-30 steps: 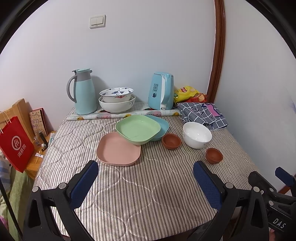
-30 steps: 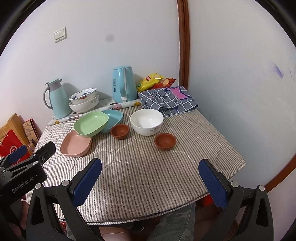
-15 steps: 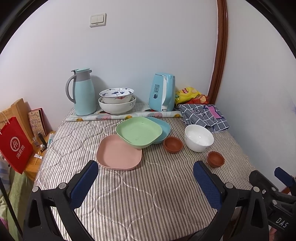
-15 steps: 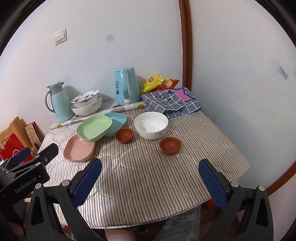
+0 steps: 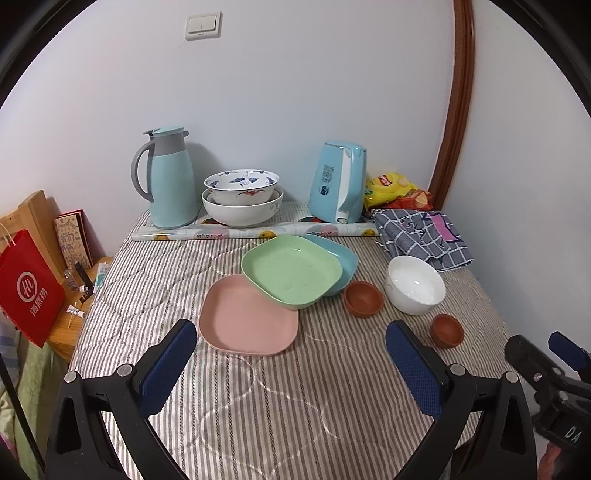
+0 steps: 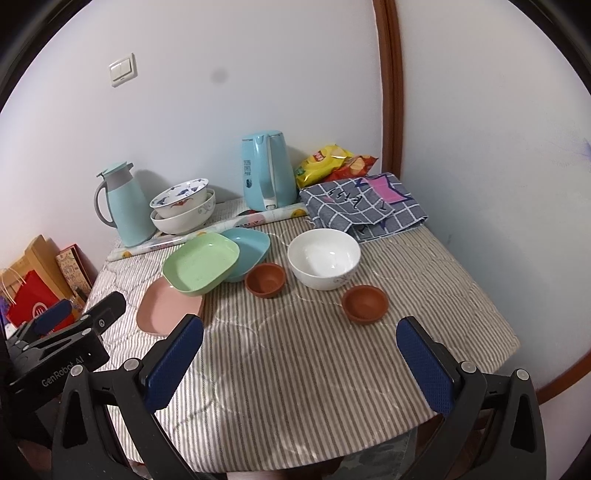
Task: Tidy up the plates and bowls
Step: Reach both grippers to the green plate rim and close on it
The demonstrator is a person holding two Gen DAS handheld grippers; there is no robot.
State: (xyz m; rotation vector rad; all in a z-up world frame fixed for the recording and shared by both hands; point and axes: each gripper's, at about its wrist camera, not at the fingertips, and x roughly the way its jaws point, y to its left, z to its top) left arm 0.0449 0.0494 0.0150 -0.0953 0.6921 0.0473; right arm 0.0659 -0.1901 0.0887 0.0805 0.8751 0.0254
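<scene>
Table point(image 5: 280, 406): covered in a striped quilted cloth, set in a corner between pale walls; brown trim point(image 5: 456, 110) far right, switch point(image 5: 203, 25) on the far wall.

Dishes at mid-table: pink plate point(image 5: 247, 321) nearest left, green plate point(image 5: 291, 271) overlapping its far edge and resting on a blue plate point(image 5: 336, 258). To the right: brown cup point(image 5: 362, 298), white bowl point(image 5: 415, 284), second brown cup point(image 5: 447, 330) nearer. Two bowls point(image 5: 242, 197) stacked at the far edge between flask point(image 5: 170, 177) and kettle point(image 5: 338, 182).

Left gripper point(image 5: 291, 362): fingers spread wide, empty, above the near cloth. Right gripper point(image 6: 299, 352): likewise spread, empty.

Pink plate half hidden by the green one in the right view. Text on the red bag point(image 5: 31, 291) hard to read.

Left view only: small items on the side stand. Right view only: table's right edge, trouser fabric at the bottom.
</scene>
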